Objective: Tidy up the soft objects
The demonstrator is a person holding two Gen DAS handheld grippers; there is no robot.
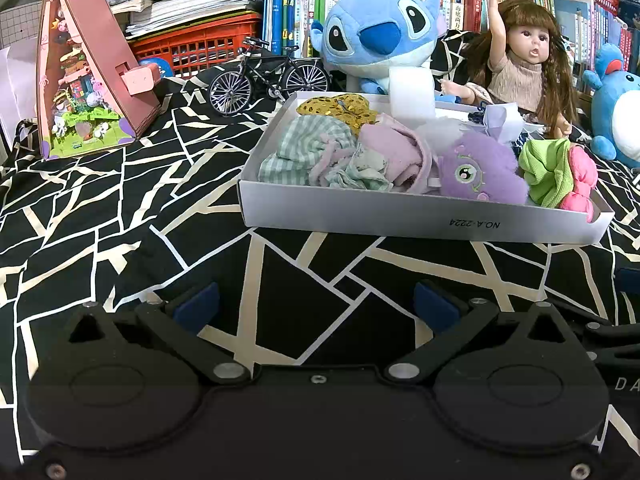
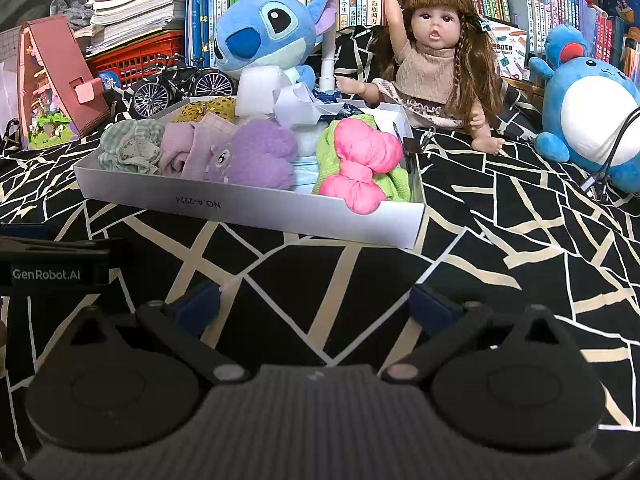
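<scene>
A white shallow box (image 1: 420,220) (image 2: 256,208) stands on the black patterned cloth and holds several soft things: a green checked cloth (image 1: 304,152) (image 2: 128,144), a pale pink cloth (image 1: 396,152) (image 2: 180,148), a purple plush (image 1: 476,172) (image 2: 256,156), a green cloth (image 1: 548,172) (image 2: 332,148), a pink knotted cloth (image 1: 580,184) (image 2: 364,164) and a gold sequin piece (image 1: 340,108) (image 2: 208,108). My left gripper (image 1: 316,304) is open and empty, in front of the box. My right gripper (image 2: 316,304) is open and empty, also in front of the box.
Behind the box sit a blue Stitch plush (image 1: 380,36) (image 2: 268,32), a doll (image 1: 524,60) (image 2: 436,56), a blue round plush (image 1: 616,108) (image 2: 592,104), a toy bicycle (image 1: 268,76) (image 2: 180,84), a pink triangular model house (image 1: 88,76) (image 2: 52,80) and bookshelves (image 1: 304,0).
</scene>
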